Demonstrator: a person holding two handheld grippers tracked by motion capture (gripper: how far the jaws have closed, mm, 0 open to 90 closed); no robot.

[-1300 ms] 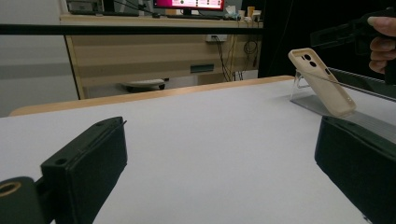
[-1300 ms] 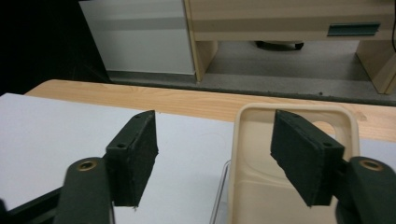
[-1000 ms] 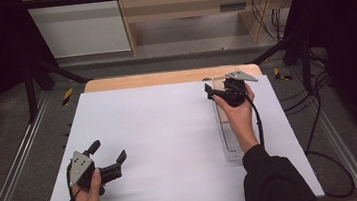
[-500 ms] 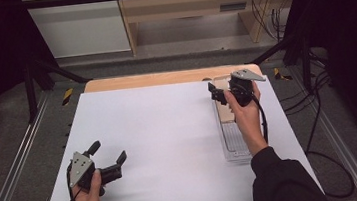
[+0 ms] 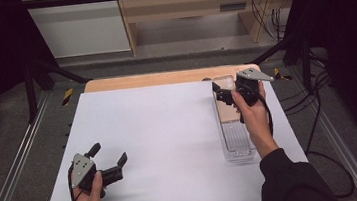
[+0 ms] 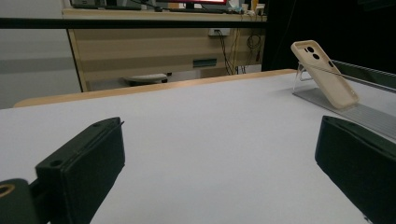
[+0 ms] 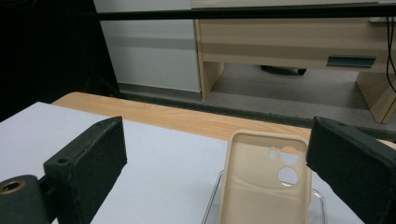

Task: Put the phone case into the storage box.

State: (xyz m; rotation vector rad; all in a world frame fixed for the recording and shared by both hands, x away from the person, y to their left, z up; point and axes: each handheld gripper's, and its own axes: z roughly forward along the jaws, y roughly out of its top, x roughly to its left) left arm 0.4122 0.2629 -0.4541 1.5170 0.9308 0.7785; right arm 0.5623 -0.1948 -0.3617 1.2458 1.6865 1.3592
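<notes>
On the left of the high view, the left gripper [image 5: 110, 167] rests low over the near left part of the white tabletop [image 5: 160, 132], held in the person's left hand [image 5: 90, 197]. Its jaws stand wide apart with nothing between them, and they point across the sheet toward the right. In the left gripper view the bare tabletop [image 6: 201, 140] stretches ahead between the two black jaws, and the beige phone case [image 6: 325, 74] leans well off at the far right on a clear stand [image 6: 355, 114].

Further right in the high view, the phone case [image 5: 226, 99] is propped upright at the far end of the clear stand [image 5: 235, 140], a long ridged tray that lies along the right part of the tabletop. The right gripper [image 5: 226, 97] sits just beside the case, held in the person's right hand [image 5: 254, 117], above the tray. Its jaws have just been opening and now stand wide. In the right gripper view the phone case [image 7: 266, 182] stands between the jaws with its hollow inner side and camera holes facing the camera; the left jaw is clearly apart from it, and the right jaw looks just clear of its edge, so the case is not gripped.
</notes>
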